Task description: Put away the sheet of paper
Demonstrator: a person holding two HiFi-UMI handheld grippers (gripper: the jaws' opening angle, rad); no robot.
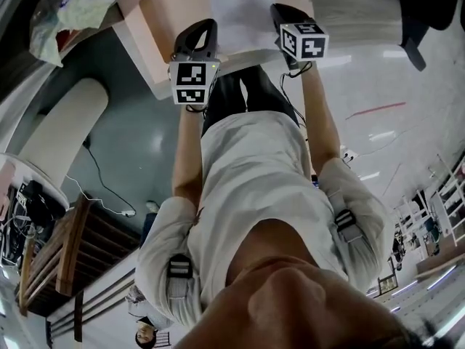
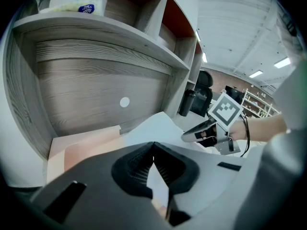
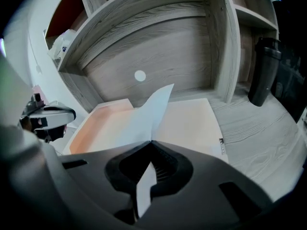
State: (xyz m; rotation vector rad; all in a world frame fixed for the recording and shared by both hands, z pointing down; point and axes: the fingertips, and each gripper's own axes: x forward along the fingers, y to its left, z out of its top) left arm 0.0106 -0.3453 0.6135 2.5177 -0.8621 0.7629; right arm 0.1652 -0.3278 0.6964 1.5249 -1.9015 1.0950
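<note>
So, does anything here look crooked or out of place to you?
Only the sheet of paper. Pinched between the left gripper and the right gripper, it buckles instead of lying flat, and one corner stands up above the peach tray. Nothing looks spilled or damaged.

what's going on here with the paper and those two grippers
A person holds a white sheet of paper with both tools: the left gripper and the right gripper each have their fingers shut on it. The sheet is held, curling upward, over a pale peach tray that sits on the desk under a grey wooden shelf unit. The sheet is not yet let go.
</note>
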